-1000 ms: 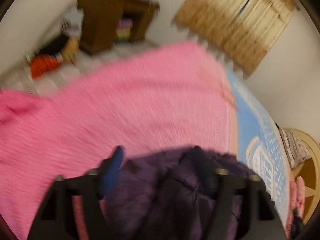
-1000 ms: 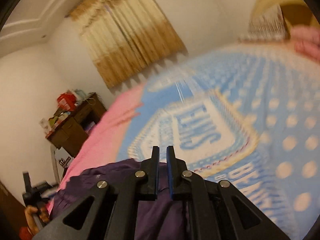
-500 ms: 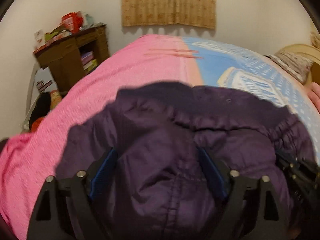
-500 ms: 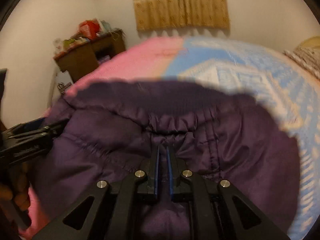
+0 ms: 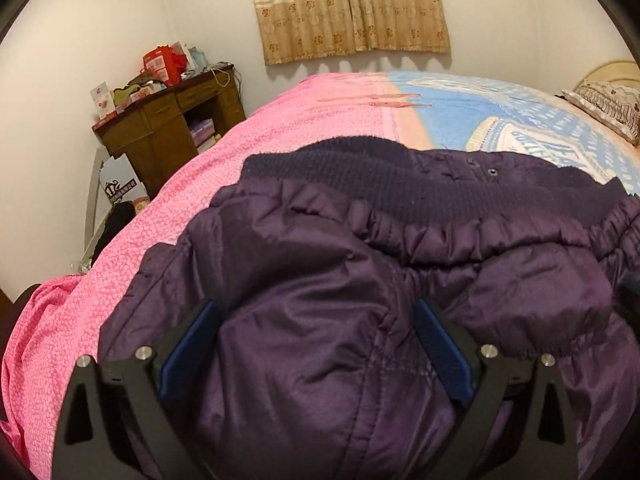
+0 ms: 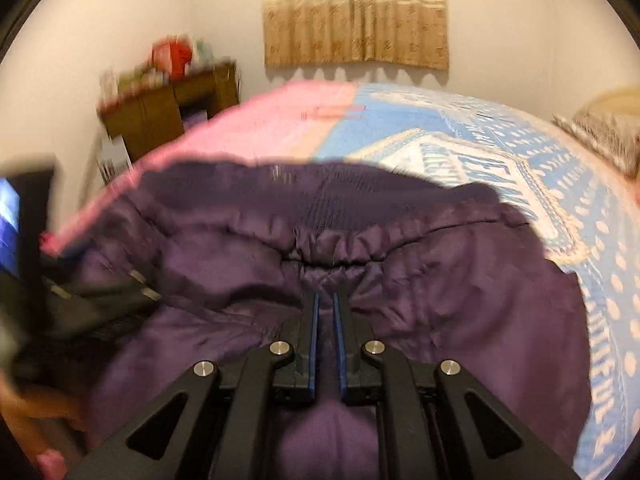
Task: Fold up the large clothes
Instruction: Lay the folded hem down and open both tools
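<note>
A dark purple puffer jacket (image 5: 360,264) with a ribbed hem lies on the bed, also in the right wrist view (image 6: 400,280). My left gripper (image 5: 316,344) stands wide, its fingers on either side of a thick fold of the jacket that bulges between them. My right gripper (image 6: 325,300) is shut on a pinch of jacket fabric just below the gathered hem seam. The left gripper shows blurred at the left edge of the right wrist view (image 6: 80,296).
The bed has a pink cover (image 5: 240,152) on the left and a blue patterned blanket (image 5: 520,120) on the right. A cluttered wooden desk (image 5: 168,120) stands by the wall. A pillow (image 5: 608,104) lies far right. Curtains (image 5: 352,8) hang behind.
Both grippers swung to face the far wall and the jacket spread out on the bed in front of them. The right gripper stayed shut on the fabric.
</note>
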